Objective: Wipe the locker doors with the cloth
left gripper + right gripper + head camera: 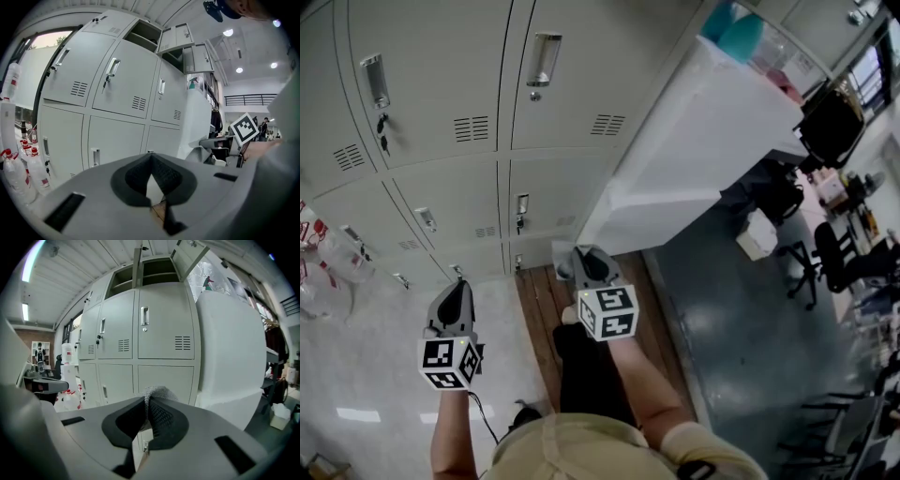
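Note:
Grey locker doors (459,84) with handles and vents fill the wall ahead of me, also seen in the left gripper view (122,93) and the right gripper view (164,329). My right gripper (586,255) (147,401) is shut on a grey woven cloth (159,391), which bunches out above the jaw tips. It hangs in front of the lowest lockers, apart from them. My left gripper (457,289) (151,159) is shut with nothing in it, held to the left at about the same height. Some top locker doors (187,254) stand open.
A tall white cabinet (703,141) juts out just right of the lockers. Plastic bottles (328,253) stand at the left by the wall. A wooden floor strip (539,300) lies below me. Office chairs (825,253) and desks are far right.

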Motion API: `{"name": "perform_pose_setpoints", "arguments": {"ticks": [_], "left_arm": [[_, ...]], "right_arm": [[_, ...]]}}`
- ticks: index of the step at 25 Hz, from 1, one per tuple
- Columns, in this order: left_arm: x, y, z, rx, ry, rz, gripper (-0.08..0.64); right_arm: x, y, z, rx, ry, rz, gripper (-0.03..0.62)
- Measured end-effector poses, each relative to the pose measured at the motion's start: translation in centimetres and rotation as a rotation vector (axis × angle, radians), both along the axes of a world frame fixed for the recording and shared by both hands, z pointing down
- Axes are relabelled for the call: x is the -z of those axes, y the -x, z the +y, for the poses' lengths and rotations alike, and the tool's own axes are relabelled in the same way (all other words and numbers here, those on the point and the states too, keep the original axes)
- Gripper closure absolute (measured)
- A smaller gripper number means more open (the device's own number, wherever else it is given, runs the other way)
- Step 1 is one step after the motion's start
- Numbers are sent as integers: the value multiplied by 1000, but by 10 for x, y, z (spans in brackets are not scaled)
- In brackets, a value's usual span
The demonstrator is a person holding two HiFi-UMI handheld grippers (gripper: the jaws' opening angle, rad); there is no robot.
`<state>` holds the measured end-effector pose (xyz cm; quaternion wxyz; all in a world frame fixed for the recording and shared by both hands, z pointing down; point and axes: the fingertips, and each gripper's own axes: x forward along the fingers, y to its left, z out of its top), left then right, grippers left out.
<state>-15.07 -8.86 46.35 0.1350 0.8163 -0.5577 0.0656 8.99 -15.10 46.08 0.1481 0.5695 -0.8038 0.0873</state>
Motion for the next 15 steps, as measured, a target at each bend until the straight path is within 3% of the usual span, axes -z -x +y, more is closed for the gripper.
{"name": "perform_pose_setpoints", "arguments": {"ticks": [15], "left_arm": [[8, 50, 68, 58, 17, 10, 566]], "right_arm": [[8, 35, 72, 27, 11, -51, 588]]}}
